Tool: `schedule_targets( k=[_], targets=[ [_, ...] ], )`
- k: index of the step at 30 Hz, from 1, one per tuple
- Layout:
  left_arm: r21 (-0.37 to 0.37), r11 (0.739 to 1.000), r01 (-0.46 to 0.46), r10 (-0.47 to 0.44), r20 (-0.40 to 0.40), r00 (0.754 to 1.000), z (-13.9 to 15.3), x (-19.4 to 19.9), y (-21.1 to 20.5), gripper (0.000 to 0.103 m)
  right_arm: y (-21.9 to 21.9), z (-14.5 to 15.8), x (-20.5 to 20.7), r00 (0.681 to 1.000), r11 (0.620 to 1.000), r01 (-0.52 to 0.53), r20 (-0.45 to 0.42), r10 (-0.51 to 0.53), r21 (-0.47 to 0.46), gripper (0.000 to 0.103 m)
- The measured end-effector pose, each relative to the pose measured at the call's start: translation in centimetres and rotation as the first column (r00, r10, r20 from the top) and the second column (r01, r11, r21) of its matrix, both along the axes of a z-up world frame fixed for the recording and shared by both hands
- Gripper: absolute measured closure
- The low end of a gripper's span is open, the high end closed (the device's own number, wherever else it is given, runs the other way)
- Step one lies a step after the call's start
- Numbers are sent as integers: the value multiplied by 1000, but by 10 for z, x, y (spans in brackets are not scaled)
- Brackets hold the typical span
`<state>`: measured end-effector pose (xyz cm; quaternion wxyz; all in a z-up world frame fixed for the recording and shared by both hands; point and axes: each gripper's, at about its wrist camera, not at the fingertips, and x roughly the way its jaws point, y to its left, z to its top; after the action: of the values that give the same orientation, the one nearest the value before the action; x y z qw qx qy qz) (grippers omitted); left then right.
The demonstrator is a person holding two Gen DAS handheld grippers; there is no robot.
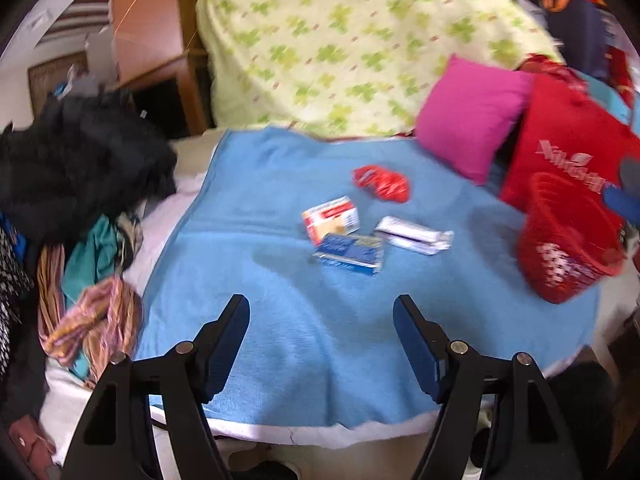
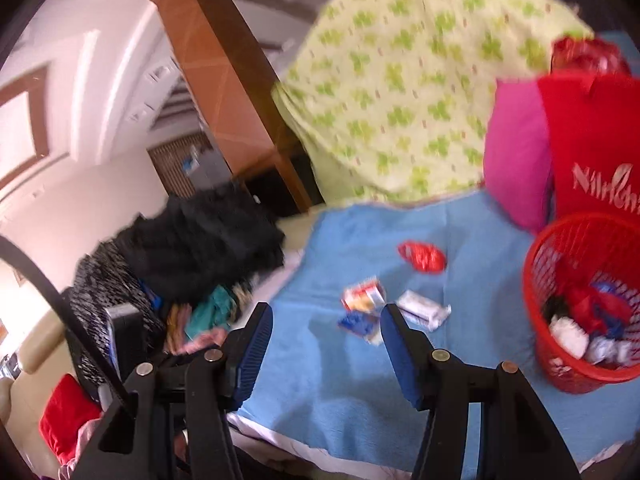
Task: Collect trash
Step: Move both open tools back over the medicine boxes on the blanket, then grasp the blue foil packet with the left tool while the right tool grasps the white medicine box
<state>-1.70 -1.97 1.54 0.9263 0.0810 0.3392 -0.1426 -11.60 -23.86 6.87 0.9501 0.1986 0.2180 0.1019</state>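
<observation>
Left wrist view: your left gripper (image 1: 321,314) hangs spread wide with nothing between its fingers, aimed at the trash on the blue blanket (image 1: 280,320). Four pieces lie clustered mid-blanket: a crumpled red wrapper (image 1: 382,183), an orange-and-white box (image 1: 331,218) touching a blue packet (image 1: 349,254), and a white wrapper (image 1: 416,235) just beside them. The red basket (image 1: 560,240) leans at the blanket's right edge, likely so you can drop things in easily. Right wrist view: your right gripper (image 2: 327,322) is equally wide apart and empty, pointed at the same cluster; the basket already holds crumpled pieces, so collection seems well underway.
</observation>
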Motion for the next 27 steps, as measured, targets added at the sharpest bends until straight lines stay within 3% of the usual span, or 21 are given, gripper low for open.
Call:
schedule_targets(
  k=[7,15,18,20,22,24,27],
  targets=[
    [-13,998,-59,58,-66,996,-39,64,-3,28,-4,-66,80,987,1000,-16,-159,15,0,43],
    [-60,994,-91,86,-81,993,-50,139,-17,28,-9,-94,147,977,998,-26,-214,13,-57,43],
    [-52,994,-96,92,-82,992,-64,153,-19,28,-15,-99,170,976,998,-21,-218,6,-66,43],
    [-11,993,-119,116,-154,981,-83,164,-19,28,-20,-107,183,977,998,-23,-213,10,-59,43],
    [-28,992,-121,114,-192,975,-88,168,-18,28,-26,-123,195,970,998,10,-241,-23,-55,43],
    [-36,993,-113,104,-192,976,-87,169,-19,28,-30,-131,204,956,1000,3,-293,-10,-25,43],
    [-7,993,-120,117,-177,977,-88,167,-22,28,-32,-129,206,962,999,7,-273,-22,-54,43]
  ],
)
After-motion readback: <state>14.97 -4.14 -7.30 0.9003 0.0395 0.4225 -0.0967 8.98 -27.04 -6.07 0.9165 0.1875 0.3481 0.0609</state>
